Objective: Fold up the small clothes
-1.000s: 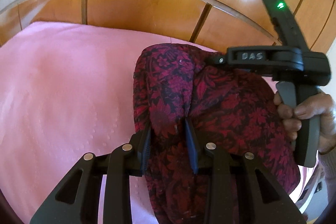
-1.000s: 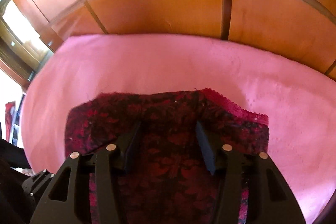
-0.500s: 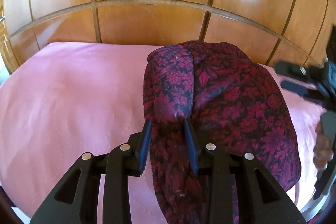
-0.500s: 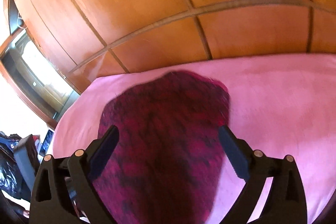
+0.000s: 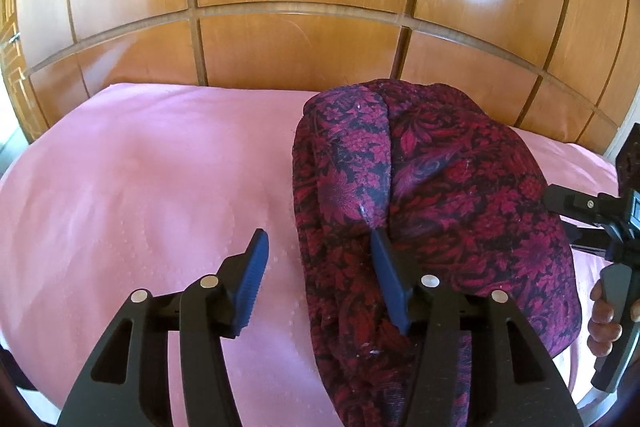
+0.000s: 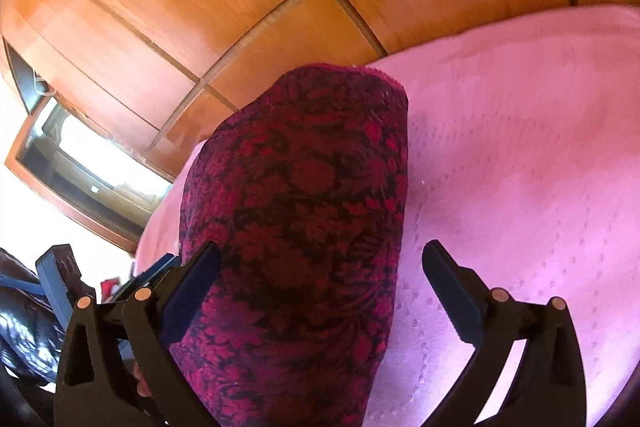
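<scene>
1. Wooden wardrobe panels (image 5: 296,43) stand behind a bed with a pink bedspread (image 5: 132,187). The dark red floral garment (image 5: 440,211) lies on this bedspread, already doubled into a long packet, toward the right side in the left wrist view.

2. The left gripper (image 5: 318,267) has just been opening. Its jaws now stand about half apart with the packet's left edge between them; the right pad lies against a ridge of cloth, the left pad is clear of it, so nothing is gripped.

3. The right gripper (image 6: 320,287) has also just been opening and is now spread wide, empty, over the near end of the packet (this view is blurred).

4. I judge that the step in hand is to let go after a fold. To do it well, lift both tools straight away from the cloth, so no pad drags a layer open.

5. Before the next fold, check that the raised ridge lies flat; if not, press it gently.
</scene>
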The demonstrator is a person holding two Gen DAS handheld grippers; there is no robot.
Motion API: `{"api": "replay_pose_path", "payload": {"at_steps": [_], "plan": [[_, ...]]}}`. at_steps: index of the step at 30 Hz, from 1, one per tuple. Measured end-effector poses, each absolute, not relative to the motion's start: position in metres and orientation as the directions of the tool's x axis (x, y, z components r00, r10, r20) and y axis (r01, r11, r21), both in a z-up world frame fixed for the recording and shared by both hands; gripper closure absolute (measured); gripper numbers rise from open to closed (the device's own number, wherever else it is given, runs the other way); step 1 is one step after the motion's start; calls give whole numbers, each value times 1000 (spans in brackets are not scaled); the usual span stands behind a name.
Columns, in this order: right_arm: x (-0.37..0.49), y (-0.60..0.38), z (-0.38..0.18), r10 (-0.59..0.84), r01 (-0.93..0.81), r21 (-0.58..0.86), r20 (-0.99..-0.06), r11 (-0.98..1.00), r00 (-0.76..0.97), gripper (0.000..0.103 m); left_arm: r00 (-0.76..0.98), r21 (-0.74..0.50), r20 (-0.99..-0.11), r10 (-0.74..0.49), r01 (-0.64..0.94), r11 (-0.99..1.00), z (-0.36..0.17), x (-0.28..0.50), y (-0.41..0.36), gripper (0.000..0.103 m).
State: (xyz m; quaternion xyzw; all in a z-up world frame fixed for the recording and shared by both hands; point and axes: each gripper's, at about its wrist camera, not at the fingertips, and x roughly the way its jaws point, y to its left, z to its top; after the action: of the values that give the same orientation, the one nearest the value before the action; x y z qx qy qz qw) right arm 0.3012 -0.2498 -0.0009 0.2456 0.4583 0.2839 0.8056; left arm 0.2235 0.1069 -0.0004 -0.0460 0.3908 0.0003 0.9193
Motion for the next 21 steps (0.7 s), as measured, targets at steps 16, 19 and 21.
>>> {"api": "replay_pose_path", "payload": {"at_steps": [16, 19, 21], "plan": [[331, -256, -47, 861, -230, 834, -453, 501, 233, 2, 651, -268, -726, -221, 28, 963, -36, 239, 143, 34], [335, -250, -47, 875, -252, 840, -439, 480, 203, 2, 645, -297, -718, -263, 59, 953, -42, 241, 149, 34], [340, -242, -47, 882, -269, 841, -434, 470, 184, 2, 636, -354, -704, -317, 73, 933, -48, 244, 157, 36]]}}
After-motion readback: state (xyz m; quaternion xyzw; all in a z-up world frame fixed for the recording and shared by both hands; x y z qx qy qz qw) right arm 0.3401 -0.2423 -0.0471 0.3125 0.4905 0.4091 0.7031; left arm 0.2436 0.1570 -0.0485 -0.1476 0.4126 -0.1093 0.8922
